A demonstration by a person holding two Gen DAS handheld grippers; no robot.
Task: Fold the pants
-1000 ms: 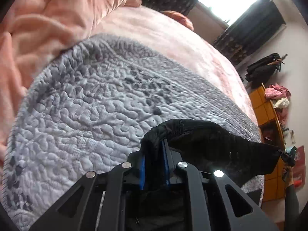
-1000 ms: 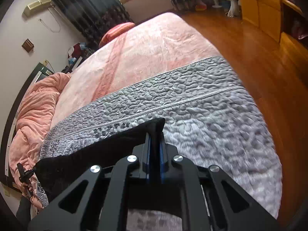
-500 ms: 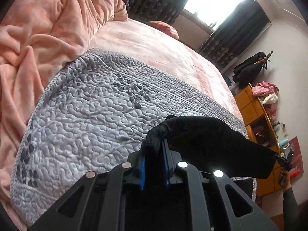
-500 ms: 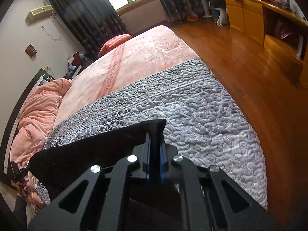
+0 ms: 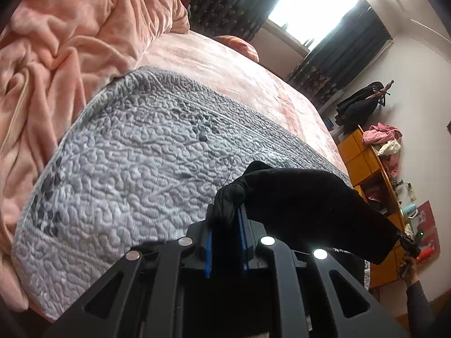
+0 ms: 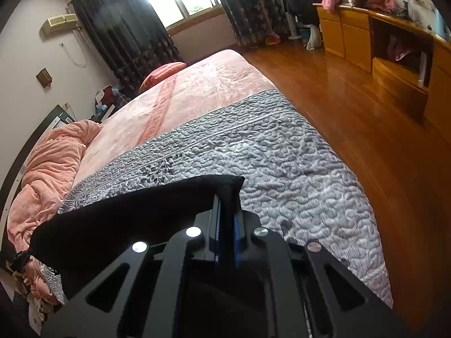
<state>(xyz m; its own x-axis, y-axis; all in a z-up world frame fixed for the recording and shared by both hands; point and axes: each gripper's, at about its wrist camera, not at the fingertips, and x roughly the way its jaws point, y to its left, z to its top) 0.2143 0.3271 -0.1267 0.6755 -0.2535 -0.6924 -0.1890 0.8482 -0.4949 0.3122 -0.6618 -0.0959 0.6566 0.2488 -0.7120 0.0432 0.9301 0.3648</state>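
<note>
Matte black left gripper point(image 5: 225, 226) and right gripper point(image 6: 225, 217): angular linkage arms with triangular cut-outs, round silver rivets, blue-edged fingers point(image 5: 208, 249). Dark grey sleeve point(image 5: 417, 301) at far wrist.

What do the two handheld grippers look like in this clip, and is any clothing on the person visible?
Both the left gripper and the right gripper are matte black, with angular linkage arms, cut-out slots, round silver pivot pins and blue pads lining the fingers. No cables or markings show. At the left view's edge, a dark grey sleeve is visible.

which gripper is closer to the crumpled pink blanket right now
Left. The left gripper holds the black pants on the side toward the pink blanket; the right gripper holds the floor-side end.
</note>
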